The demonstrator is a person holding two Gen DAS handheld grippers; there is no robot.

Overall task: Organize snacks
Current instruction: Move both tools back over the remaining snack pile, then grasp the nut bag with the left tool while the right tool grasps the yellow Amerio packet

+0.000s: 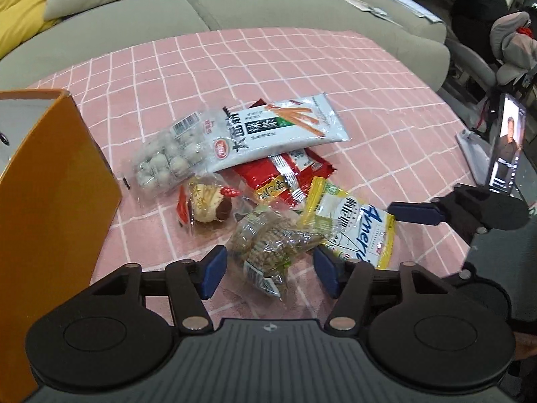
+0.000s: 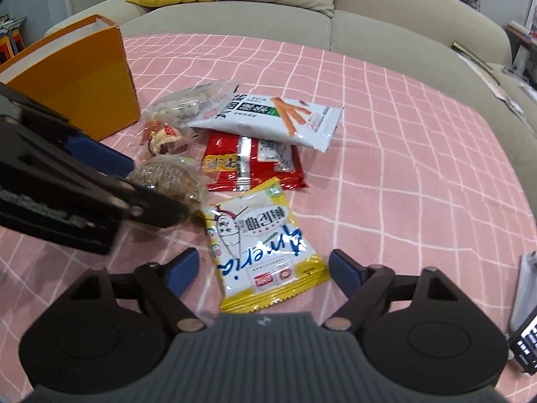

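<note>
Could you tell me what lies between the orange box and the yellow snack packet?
In the right wrist view, the clear bag of brown snacks and the left gripper reaching over it lie between the orange box and the yellow snack packet.

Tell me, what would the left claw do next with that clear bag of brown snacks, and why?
Probably ease down and close: the left gripper is open, its pads either side of the clear bag of brown snacks, with the orange box standing open beside the pile.
</note>
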